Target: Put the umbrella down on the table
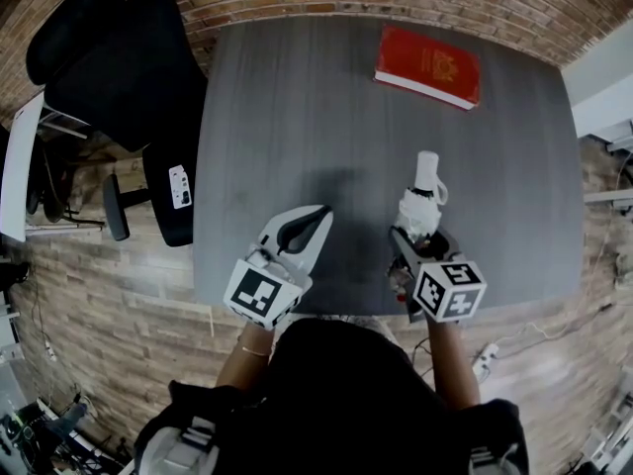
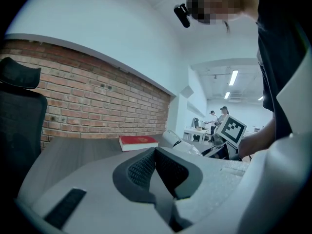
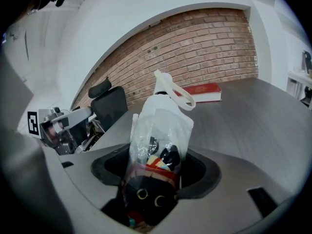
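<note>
My right fingers [image 3: 202, 174] are clamped on the folded umbrella [image 3: 161, 121], one pad on each side of its dark, patterned lower part. It sits in a clear plastic sleeve. The white handle and loop stick out past my fingertips, toward the red book [image 1: 427, 65] at the far right of the surface [image 1: 297, 117]. The umbrella is over the near edge, right of the middle; I cannot tell whether it touches the surface. My left fingers [image 2: 141, 169] are closed on nothing, to the umbrella's left and apart from it.
</note>
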{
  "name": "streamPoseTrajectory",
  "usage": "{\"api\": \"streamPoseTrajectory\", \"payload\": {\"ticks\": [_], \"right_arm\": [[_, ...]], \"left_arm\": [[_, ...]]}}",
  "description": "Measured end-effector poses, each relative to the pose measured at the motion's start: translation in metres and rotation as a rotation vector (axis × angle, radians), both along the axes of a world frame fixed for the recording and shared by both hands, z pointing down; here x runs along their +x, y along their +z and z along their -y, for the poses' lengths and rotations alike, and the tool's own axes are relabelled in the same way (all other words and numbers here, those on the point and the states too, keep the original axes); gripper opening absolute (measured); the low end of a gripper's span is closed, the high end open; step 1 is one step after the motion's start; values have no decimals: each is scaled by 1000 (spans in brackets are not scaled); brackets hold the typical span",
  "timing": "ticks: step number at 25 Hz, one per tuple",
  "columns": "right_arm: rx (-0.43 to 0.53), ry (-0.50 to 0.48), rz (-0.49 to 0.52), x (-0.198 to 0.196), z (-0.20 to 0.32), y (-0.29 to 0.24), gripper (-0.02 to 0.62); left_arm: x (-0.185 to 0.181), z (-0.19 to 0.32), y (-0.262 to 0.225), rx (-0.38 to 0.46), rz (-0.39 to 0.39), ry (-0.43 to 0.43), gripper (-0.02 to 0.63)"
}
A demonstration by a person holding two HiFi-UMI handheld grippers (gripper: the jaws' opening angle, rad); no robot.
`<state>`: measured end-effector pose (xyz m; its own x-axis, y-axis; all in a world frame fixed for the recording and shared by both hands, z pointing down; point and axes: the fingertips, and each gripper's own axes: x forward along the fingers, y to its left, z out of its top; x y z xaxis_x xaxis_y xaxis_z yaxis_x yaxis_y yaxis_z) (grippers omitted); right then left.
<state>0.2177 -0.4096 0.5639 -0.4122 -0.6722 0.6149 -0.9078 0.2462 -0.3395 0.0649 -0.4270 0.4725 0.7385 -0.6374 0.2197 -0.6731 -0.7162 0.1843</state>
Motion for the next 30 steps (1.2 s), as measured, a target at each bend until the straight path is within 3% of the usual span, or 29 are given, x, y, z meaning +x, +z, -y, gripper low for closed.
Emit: {"api": "streamPoseTrajectory", "payload": {"ticks": [30], "right_arm": [[-173,-13,-80,-7,8,78,285]], "left_arm": [[-28,12,24,-35,15,-47,2]]}}
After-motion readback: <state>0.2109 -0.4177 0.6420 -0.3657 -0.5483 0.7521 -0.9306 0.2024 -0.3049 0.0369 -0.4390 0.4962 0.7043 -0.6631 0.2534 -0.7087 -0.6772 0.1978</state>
